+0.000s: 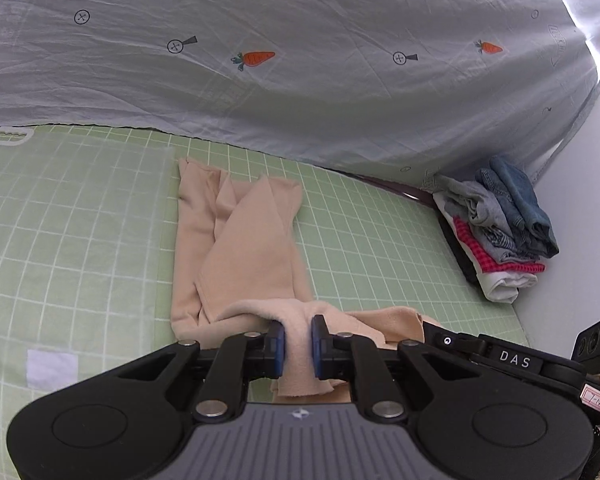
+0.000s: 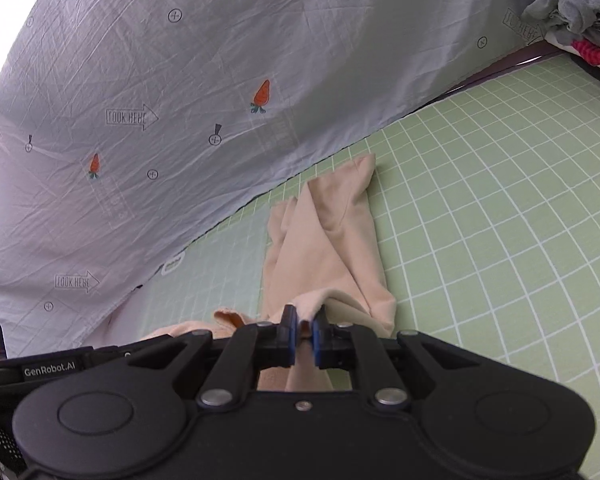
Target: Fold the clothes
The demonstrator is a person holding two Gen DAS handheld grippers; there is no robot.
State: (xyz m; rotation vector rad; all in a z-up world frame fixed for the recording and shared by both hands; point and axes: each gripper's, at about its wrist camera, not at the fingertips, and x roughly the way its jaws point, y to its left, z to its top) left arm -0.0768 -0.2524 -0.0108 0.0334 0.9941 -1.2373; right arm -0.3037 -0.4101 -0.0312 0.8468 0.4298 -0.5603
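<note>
Green gridded mat lies under a carrot-print sheet. On it I see the beige garment, its near edge pinched by my left gripper and right gripper. Folded clothes pile sits aside.

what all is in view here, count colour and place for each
beige garment: 1, beige, lying lengthwise on the green mat, near end pinched up by both grippers
green mat: 1, light green with white grid, under the garment
sheet: 1, pale grey with carrot prints, behind the mat
clothes pile: 1 stack, denim blue, grey, red check, white, at the mat's far right edge
left gripper: 1, black with blue pads, shut on the garment
right gripper: 1, black with blue pads, shut on the garment
</note>
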